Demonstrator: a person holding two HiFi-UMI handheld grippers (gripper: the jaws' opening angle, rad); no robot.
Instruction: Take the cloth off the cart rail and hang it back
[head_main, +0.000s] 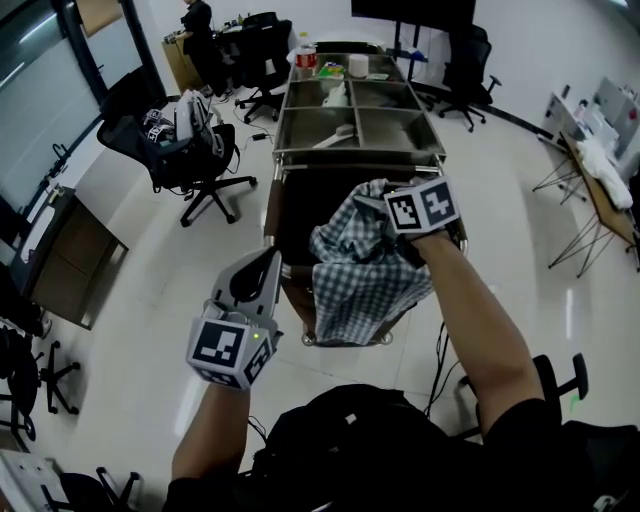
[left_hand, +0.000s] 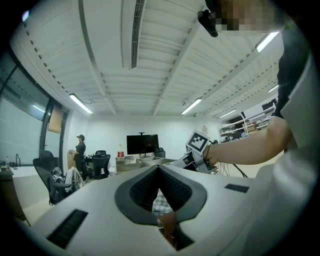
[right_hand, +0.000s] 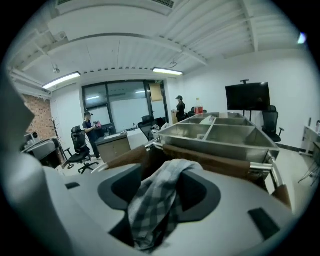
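Cloth (head_main: 365, 270), checked, lies draped over the near end of the cart (head_main: 355, 152), its hem hanging past the near edge. One fold runs loosely between the spread jaws of our right gripper (head_main: 398, 207), whose pads do not press it. Our left gripper (head_main: 268, 258) hangs empty with jaws pressed together, just beside the cart's near left corner, and we see bare floor (head_main: 140, 300) on both sides, the office chair (head_main: 190, 150) well apart.
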